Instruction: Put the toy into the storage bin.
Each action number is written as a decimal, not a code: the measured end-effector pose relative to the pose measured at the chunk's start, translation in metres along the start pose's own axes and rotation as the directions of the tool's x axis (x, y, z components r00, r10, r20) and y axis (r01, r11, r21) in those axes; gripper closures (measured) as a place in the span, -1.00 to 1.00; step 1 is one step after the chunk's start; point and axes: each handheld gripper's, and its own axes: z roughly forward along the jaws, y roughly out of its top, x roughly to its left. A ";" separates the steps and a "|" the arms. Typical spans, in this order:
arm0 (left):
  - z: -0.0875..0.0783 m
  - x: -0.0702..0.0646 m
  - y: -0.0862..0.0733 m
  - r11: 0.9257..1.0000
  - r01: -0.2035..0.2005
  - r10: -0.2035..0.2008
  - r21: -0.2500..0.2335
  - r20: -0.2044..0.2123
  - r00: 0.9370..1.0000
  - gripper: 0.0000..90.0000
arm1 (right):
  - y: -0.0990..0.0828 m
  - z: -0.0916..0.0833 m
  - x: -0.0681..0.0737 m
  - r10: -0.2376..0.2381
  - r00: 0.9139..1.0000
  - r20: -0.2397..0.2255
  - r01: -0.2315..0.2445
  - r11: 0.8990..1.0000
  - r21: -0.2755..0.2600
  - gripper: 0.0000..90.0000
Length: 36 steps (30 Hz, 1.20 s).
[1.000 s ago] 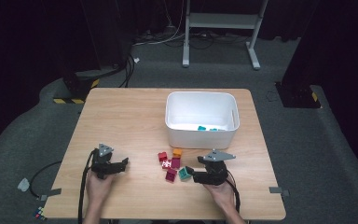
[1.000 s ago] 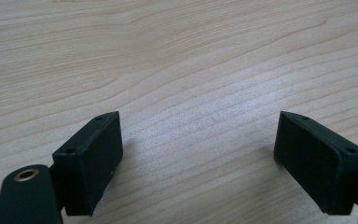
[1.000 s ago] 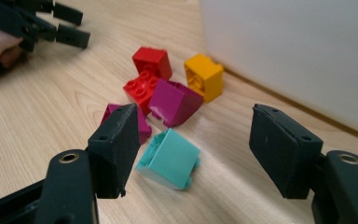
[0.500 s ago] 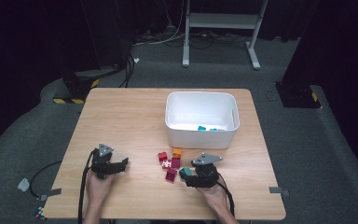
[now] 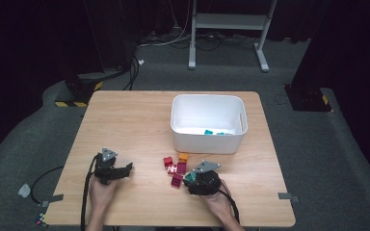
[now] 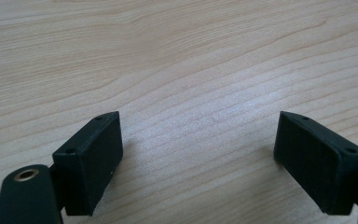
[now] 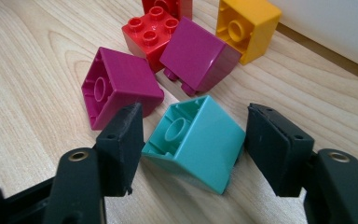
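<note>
High view: right gripper (image 5: 191, 179) at block cluster near white bin (image 5: 208, 140); left gripper (image 5: 125, 169) apart on table (image 5: 125, 120).
Left gripper view: jaws spread wide over bare wood.
Right gripper view: jaws, just closing, flank teal block (image 7: 196, 140); left pad touching, right just beside; magenta block (image 7: 119, 86) adjacent.

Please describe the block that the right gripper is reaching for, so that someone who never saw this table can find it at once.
Start at the white bin on the table. In front of it lies a small cluster of blocks, and the right gripper straddles the one nearest the person. It is the teal block, tipped on its side with its hollow underside showing; its neighbours are magenta, red and yellow.
</note>
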 end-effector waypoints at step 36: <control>0.000 0.000 0.000 1.000 0.000 0.000 0.000 0.000 1.000 -0.65 | -0.002 -0.005 -0.006 0.041 0.999 0.036 -0.040 0.999 -0.033 0.05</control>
